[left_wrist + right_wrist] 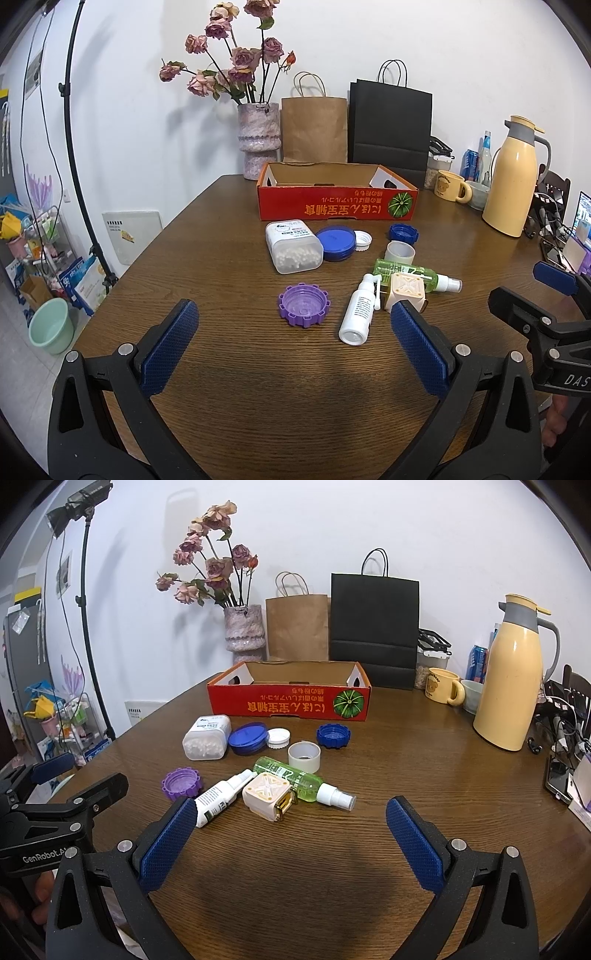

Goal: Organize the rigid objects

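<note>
Left wrist view: both grippers, left and right, empty, jaws wide apart. Near, right of purple cap, white bottle lying; probably light, stiff, slippery; best gripped mid-body.

We see a wood-grain table with a semi-gloss finish. Red box is printed cardboard, raw brown inside. Cotton swab box is translucent plastic; purple cap is matt ridged plastic; green spray bottle is clear glossy plastic. Our gripper pads are blue textured rubber or plastic on matt black frames with metal rivets. Brown bag is kraft paper, black bag is matt paper.
</note>
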A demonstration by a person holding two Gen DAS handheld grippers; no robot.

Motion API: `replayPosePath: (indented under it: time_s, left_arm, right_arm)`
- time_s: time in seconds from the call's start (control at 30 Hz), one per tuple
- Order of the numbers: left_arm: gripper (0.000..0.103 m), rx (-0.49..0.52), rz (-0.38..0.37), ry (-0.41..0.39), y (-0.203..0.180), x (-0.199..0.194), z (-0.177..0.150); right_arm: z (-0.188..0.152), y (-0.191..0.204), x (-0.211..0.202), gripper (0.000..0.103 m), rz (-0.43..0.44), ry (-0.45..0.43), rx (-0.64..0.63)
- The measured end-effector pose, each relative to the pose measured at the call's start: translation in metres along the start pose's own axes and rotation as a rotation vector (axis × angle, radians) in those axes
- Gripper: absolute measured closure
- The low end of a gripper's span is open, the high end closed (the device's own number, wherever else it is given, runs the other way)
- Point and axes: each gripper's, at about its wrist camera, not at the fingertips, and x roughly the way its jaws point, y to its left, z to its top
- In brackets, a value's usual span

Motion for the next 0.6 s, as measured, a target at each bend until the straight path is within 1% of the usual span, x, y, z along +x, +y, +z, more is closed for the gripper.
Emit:
replayPosePath:
  time_s: [0.33,0.53,0.6]
  left_arm:
    - [0.0,0.008,-0.006,0.031,-0.001,0.015,0.0]
    - [0.0,0.001,0.001,0.076,0.003,0.032,0.002]
    - [0.0,0.007,0.01,0.103,0.004,0.041,0.002]
  right_arm:
    - [-0.001,-0.003,0.013,0.0,-0.004,0.021,-0.006]
    - [-0.002,-0.003,0.025,0.0,-0.002,0.042,-0.016]
    - [-0.002,-0.004,0.029,0.0,-0.002,0.051,-0.018]
